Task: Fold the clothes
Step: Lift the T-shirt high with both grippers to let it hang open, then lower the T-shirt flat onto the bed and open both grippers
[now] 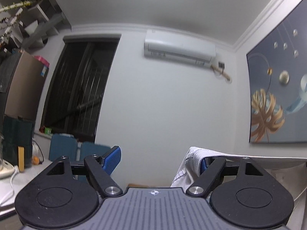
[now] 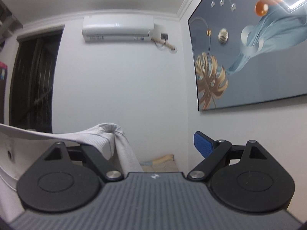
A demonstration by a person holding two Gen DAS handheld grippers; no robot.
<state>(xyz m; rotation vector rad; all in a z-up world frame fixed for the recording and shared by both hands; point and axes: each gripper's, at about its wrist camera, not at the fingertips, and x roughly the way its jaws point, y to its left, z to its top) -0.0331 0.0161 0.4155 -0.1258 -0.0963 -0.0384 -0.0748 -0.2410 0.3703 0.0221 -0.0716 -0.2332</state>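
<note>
Pale grey garment [image 1: 193, 163] slung between both grippers, held up in air, cameras tilted at wall and ceiling. Left gripper [image 1: 161, 161]: jaws wide, cloth draped over its right finger only, ribbed hem on top. Right gripper [image 2: 153, 143]: jaws wide, cloth [image 2: 107, 140] draped over its left finger. Garment's top edge runs side to side, spanning gap between the two; both equally near. Neither pinches cloth; it hangs hooked. Hidden: lower body of garment, table, any fold lines. Blur on edges. Fold stage not readable.
</note>
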